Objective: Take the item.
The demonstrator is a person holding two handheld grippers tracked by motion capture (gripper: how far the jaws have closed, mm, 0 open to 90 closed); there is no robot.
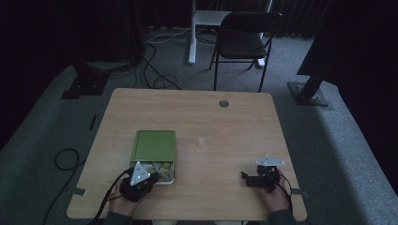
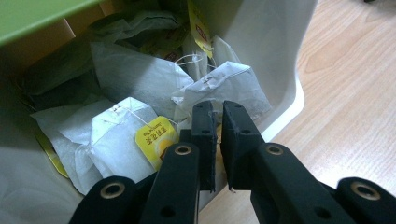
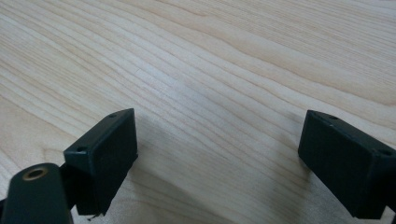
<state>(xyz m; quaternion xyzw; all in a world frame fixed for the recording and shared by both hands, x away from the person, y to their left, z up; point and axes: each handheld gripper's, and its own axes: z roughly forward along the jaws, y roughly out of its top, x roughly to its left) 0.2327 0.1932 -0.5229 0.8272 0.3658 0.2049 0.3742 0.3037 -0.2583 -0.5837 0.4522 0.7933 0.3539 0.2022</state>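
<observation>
1. The left gripper reaches into the open end of a white box with a green lid, near the table's front edge in the high view.
2. Its 2 jaws stand almost together, a narrow slit between them, and they pinch the lower edge of a white tea bag lying just ahead of the tips.
3. To the left of the jaws lies another tea bag, its yellow paper tag touching the left jaw's side.
4. More tea bags are piled farther ahead, toward the box's shaded back.
5. The right gripper hangs well apart over bare wood, its 2 jaws spread wide with nothing between them.
</observation>
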